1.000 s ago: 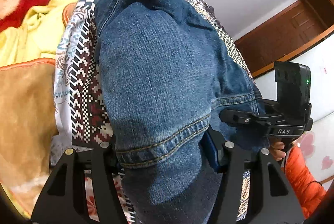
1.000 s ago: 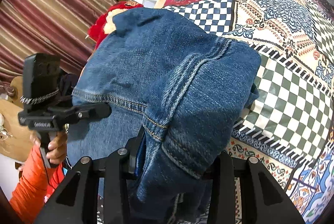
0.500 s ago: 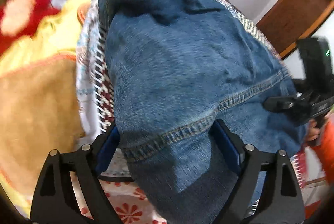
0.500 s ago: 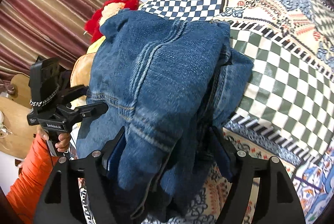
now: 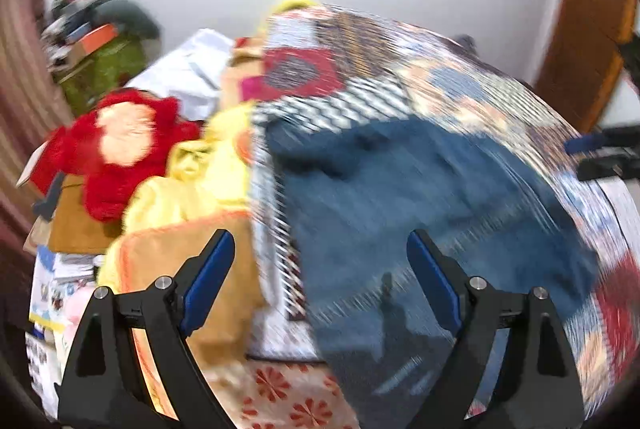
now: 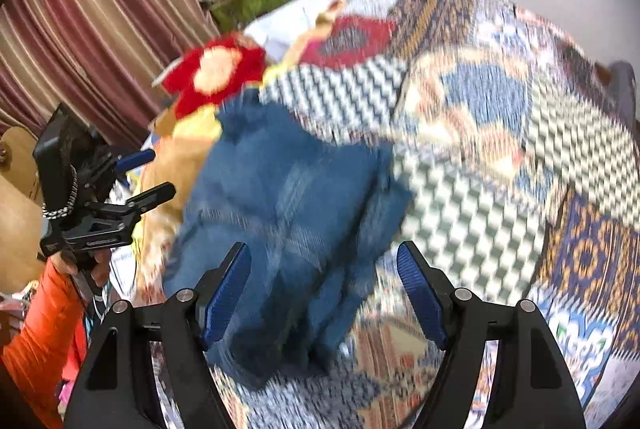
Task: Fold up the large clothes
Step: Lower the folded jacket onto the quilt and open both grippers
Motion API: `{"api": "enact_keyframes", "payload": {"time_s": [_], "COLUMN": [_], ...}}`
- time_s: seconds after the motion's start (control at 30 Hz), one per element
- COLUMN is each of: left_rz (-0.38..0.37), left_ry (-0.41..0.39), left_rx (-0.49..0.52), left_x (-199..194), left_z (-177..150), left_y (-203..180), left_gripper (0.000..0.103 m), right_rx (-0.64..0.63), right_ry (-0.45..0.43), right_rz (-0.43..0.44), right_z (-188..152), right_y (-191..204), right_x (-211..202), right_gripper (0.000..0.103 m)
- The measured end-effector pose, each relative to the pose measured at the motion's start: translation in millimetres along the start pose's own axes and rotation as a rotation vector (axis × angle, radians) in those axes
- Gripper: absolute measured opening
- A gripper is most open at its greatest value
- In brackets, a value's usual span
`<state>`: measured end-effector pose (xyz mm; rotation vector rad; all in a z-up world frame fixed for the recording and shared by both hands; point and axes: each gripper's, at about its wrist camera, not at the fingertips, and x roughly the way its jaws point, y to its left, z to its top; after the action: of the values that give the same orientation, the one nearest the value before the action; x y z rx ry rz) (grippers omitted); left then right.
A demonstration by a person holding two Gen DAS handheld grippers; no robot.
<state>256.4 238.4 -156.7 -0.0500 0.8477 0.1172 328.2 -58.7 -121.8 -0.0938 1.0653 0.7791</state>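
Folded blue jeans (image 5: pixel 424 213) lie on the patterned patchwork bedspread (image 5: pixel 460 89); both views are motion-blurred. My left gripper (image 5: pixel 320 281) is open and empty, pulled back above the near edge of the jeans. My right gripper (image 6: pixel 324 293) is open and empty, hanging over the near end of the jeans (image 6: pixel 288 213). The left gripper also shows at the left of the right wrist view (image 6: pixel 140 177), and the right gripper's tips show at the right edge of the left wrist view (image 5: pixel 600 157).
A red plush toy (image 5: pixel 116 145), yellow cloth (image 5: pixel 192 185) and an orange-brown blanket (image 5: pixel 224 269) lie left of the jeans. A green bag with clutter (image 5: pixel 100 65) stands at the back left by striped curtains (image 6: pixel 92 41). A wooden door frame (image 5: pixel 588 29) is at the right.
Both grippers opened and let go of the jeans, then drew back and tilted up. The jeans dropped flat onto the bedspread.
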Motion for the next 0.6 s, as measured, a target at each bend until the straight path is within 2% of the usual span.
{"api": "enact_keyframes", "payload": {"time_s": [0.1, 0.23, 0.37, 0.43, 0.5, 0.53, 0.6], "left_rz": [0.037, 0.032, -0.081, -0.095, -0.075, -0.056, -0.012], "left_ry": [0.034, 0.08, 0.134, 0.155, 0.179, 0.191, 0.204], "left_rx": [-0.078, -0.174, -0.271, -0.261, -0.207, -0.171, -0.103], "left_x": [29, 74, 112, 126, 140, 147, 155], "left_z": [19, 30, 39, 44, 48, 49, 51], "left_y": [18, 43, 55, 49, 38, 31, 19], "left_gripper": [0.088, 0.088, 0.088, 0.088, 0.088, 0.088, 0.088], "right_rx": [-0.017, -0.038, -0.033, -0.022, -0.012, -0.024, -0.063], "right_ry": [-0.034, 0.004, 0.093, 0.104, 0.107, 0.098, 0.089], "right_rz": [0.019, 0.031, 0.027, 0.052, 0.088, 0.064, -0.062], "right_z": [27, 53, 67, 70, 70, 68, 64], "right_y": [13, 25, 16, 5, -7, -11, -15], "right_x": [20, 71, 128, 137, 139, 138, 134], "right_gripper": [0.074, 0.074, 0.074, 0.074, 0.073, 0.073, 0.074]}}
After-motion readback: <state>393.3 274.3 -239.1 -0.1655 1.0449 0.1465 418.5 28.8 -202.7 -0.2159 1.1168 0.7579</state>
